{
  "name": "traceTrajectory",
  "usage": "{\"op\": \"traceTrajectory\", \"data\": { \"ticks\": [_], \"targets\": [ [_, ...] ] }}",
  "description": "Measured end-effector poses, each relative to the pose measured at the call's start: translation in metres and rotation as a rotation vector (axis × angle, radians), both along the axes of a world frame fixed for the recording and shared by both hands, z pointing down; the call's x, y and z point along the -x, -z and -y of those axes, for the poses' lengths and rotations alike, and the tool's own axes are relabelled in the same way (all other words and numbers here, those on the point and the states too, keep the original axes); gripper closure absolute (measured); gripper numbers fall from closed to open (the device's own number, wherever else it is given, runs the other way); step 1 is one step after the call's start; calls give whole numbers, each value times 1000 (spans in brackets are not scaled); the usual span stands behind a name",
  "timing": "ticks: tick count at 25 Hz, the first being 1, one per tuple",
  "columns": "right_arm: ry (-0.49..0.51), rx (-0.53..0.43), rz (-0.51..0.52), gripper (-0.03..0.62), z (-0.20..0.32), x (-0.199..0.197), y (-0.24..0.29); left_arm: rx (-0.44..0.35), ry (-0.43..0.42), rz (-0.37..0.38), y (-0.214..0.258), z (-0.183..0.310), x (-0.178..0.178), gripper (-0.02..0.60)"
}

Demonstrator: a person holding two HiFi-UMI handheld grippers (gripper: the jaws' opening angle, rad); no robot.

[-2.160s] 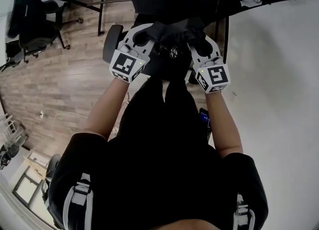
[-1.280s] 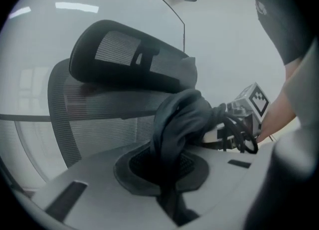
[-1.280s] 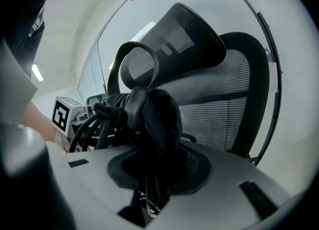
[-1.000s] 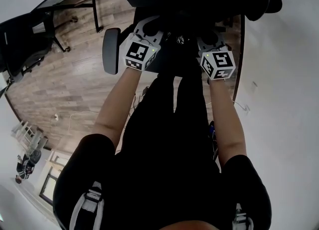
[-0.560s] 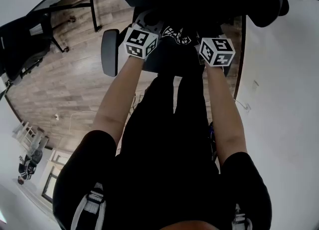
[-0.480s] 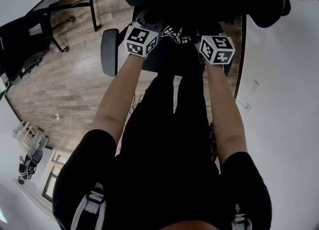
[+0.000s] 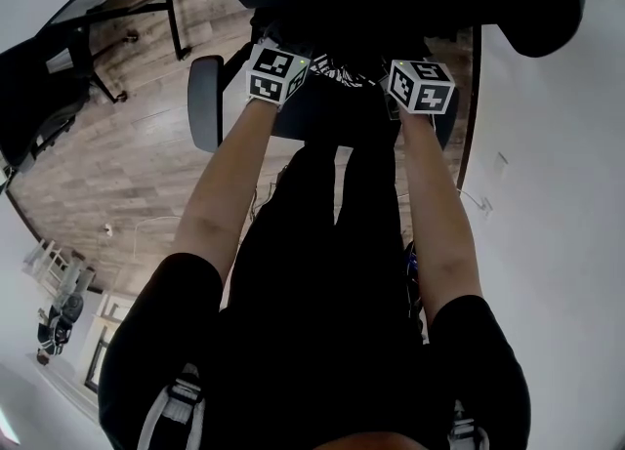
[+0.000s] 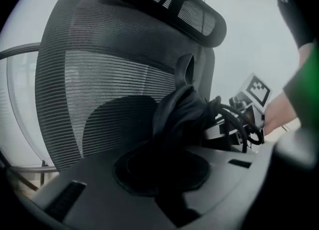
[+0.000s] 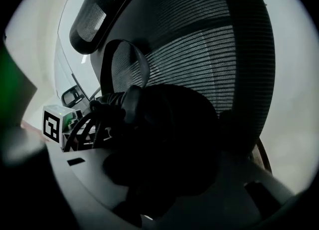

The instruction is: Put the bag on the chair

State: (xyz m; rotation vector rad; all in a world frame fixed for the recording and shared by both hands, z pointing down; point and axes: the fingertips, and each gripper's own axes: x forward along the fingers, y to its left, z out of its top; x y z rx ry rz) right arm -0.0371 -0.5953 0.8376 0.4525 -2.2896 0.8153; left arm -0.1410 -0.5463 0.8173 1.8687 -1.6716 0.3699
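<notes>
Left tongs (image 8: 162, 176) clench the bag (image 8: 182, 114), right tongs (image 9: 159, 179) just opening around it; best settle it fully on the chair (image 8: 99, 74).

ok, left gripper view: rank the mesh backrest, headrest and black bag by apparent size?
1. Mesh backrest: largest by far.
2-3. Headrest and black bag: these look about alike. The bag sits much nearer the camera, so I won't rank them.

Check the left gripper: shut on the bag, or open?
Shut on the bag: in its own view the left gripper pinches its black fabric.
</notes>
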Motion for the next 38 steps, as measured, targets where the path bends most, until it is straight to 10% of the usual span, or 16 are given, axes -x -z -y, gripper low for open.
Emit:
{"op": "traceTrajectory", "data": {
  "ticks": [6, 15, 38],
  "targets": [
    [-31, 30, 32, 380, -4, -9, -16, 22, -9, -13, -20, -3, -3, 543],
    [-47, -11, 37, 290, 6, -36, 22, 4, -21, 27, 17, -18, 5, 380],
    [105, -345, 363, 342, -81, -43, 322, -330, -58, 22, 325, -101, -22, 359]
  ]
}}
